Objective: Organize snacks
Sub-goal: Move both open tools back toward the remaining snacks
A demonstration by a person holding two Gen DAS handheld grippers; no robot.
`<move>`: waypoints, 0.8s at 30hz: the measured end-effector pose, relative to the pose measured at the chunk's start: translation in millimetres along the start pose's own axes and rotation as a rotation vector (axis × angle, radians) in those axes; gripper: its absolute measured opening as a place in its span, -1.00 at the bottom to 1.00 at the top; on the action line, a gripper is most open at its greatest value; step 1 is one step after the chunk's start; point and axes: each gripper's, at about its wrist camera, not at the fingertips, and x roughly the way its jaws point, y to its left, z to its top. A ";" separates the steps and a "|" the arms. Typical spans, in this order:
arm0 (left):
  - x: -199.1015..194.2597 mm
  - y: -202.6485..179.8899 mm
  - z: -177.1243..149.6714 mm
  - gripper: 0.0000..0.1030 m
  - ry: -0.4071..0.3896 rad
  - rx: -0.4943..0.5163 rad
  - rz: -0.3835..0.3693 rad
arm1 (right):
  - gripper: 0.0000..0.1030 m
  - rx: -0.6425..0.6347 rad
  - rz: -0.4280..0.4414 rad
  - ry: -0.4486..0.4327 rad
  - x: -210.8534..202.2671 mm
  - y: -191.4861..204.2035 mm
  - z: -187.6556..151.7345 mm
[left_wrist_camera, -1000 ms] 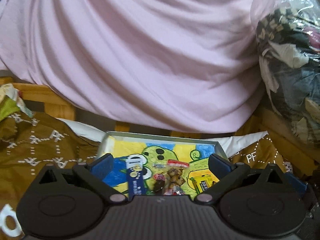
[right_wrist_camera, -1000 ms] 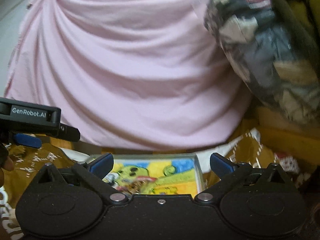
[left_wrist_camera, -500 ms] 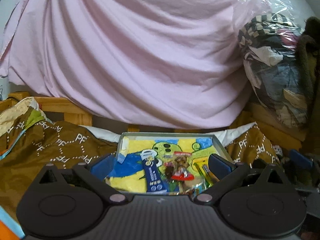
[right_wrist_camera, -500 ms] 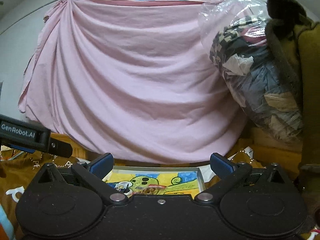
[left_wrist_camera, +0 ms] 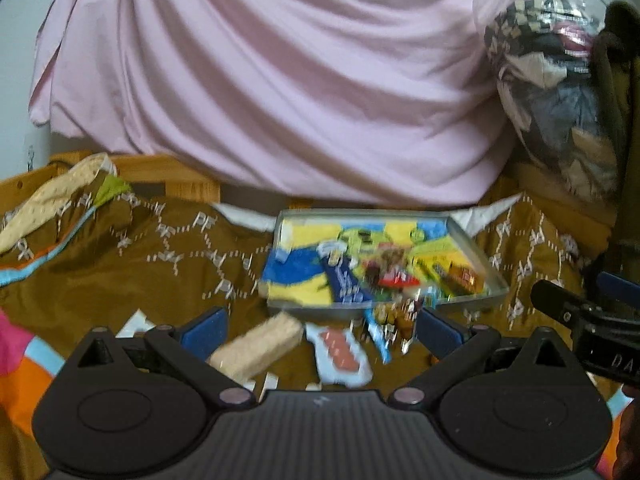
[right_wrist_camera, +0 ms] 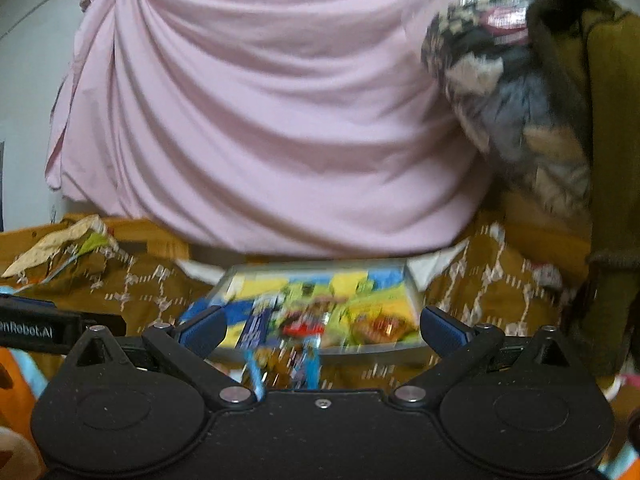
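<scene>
A shallow grey tray (left_wrist_camera: 476, 248) with a yellow, blue and green cartoon lining lies on a brown patterned bedspread and holds several snack packets, among them a dark blue stick pack (left_wrist_camera: 344, 280) and a red-topped packet (left_wrist_camera: 396, 278). In front of the tray lie a beige wafer bar (left_wrist_camera: 256, 346), a light blue packet with a red patch (left_wrist_camera: 340, 356) and small blue wrappers (left_wrist_camera: 384, 328). My left gripper (left_wrist_camera: 320, 326) hovers open just above these loose snacks, holding nothing. My right gripper (right_wrist_camera: 322, 328) is open too, in front of the same tray (right_wrist_camera: 412, 292). Both views are blurred.
A pink sheet (left_wrist_camera: 280, 80) hangs behind the bed. A clear bag stuffed with clothes (left_wrist_camera: 560, 80) sits at the right, next to an olive coat (right_wrist_camera: 600, 120). The wooden bed frame (left_wrist_camera: 168, 172) runs along the back. The right gripper's body (left_wrist_camera: 592, 324) shows at the left view's right edge.
Both grippers have drawn back from the tray and tilted down. Loose snacks on the bedspread in front of the tray have come into view. Both jaws have stayed open.
</scene>
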 end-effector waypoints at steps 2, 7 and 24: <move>0.7 2.8 -7.3 0.99 0.023 0.005 0.004 | 0.99 0.008 0.000 0.049 2.5 4.4 -5.2; 1.0 11.1 -21.0 0.99 0.065 0.000 0.012 | 0.99 -0.023 -0.001 0.156 15.9 15.4 -18.4; 19.6 29.4 -48.5 0.99 0.202 -0.026 0.036 | 0.99 -0.054 0.021 0.354 44.9 23.9 -39.6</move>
